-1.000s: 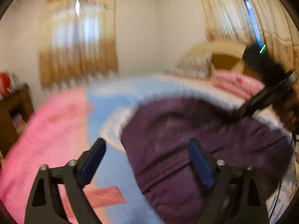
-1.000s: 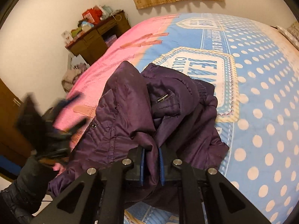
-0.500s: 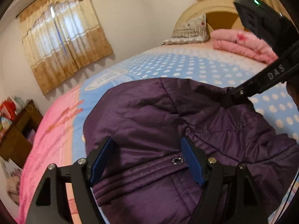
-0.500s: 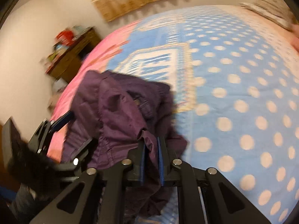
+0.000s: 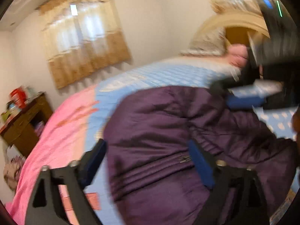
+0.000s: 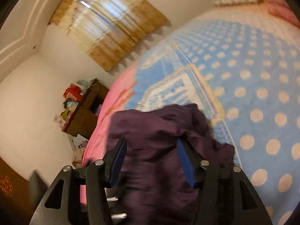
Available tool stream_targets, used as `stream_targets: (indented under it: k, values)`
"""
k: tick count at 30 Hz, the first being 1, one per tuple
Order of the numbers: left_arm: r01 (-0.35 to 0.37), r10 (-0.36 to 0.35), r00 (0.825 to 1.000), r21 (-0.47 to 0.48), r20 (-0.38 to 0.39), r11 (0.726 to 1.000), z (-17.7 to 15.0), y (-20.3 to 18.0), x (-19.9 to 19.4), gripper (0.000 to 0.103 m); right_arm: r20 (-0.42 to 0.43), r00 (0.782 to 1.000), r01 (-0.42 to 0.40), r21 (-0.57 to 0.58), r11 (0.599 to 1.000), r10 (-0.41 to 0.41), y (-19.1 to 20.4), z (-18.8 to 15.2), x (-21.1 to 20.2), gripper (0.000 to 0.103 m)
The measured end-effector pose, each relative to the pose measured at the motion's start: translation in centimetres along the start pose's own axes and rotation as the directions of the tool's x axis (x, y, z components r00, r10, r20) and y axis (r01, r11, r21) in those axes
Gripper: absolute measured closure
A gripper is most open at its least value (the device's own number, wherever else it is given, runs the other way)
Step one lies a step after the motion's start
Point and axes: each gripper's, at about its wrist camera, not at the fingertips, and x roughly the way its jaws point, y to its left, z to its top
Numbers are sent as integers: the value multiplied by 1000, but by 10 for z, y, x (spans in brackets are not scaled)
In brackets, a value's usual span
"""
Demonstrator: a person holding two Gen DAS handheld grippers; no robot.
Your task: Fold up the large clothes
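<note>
**A:** Where does the jacket sit for you?

**B:** The purple jacket (image 5: 161, 131) lies in a rumpled heap on the bed (image 6: 262, 93), near the pink edge of the cover, just under both of your tools. Your left hand-held gripper (image 5: 148, 161) is spreading to its widest, its pads clear of the cloth. Your right hand-held gripper (image 6: 151, 161) is opening too, with fabric below the gap but nothing pinched.

**A:** So what should you do well here?

**B:** I'd say let the cloth settle fully before you regrip. Pick a seam or hem you can actually see, such as the snap band (image 5: 184, 158) by your left tool, not a loose bulge. Take matching edges with both tools, then pull them apart so the jacket flattens before any fold.

**A:** Risk?

**B:** Probably grabbing several layers together.
</note>
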Motion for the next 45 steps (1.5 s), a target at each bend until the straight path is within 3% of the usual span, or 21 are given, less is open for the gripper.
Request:
stream_targets:
  k: [2, 5, 8, 14, 20, 26, 45]
  values:
    - [-60, 60, 998, -30, 11, 998, -5, 19, -4, 0, -17, 998, 67, -56, 996, -68, -5, -3, 11, 47]
    - [-9, 6, 998, -66, -55, 998, -10, 25, 11, 0, -25, 983, 175, -185, 967, -183, -1, -12, 26, 47]
    - [-2, -5, 997, -101, -72, 995, -10, 19, 21, 0, -13, 974, 216, -236, 947, -226, -8, -17, 27, 44]
    - [2, -14, 997, -156, -81, 988, -18, 12, 27, 0, -34, 971, 225, -206, 952, -237, -33, -19, 41, 24]
    - [10, -33, 992, -181, -122, 983, -22, 13, 34, 0, -44, 961, 255, -252, 934, -274, -33, -22, 55, 20]
    - [39, -78, 982, -218, -172, 975, -27, 13, 47, 0, -114, 953, 245, -249, 937, -280, -41, -23, 74, 15]
    - [87, -143, 971, -276, -191, 957, -33, 14, 59, 0, -137, 954, 231, -234, 944, -267, -51, -25, 92, 10]
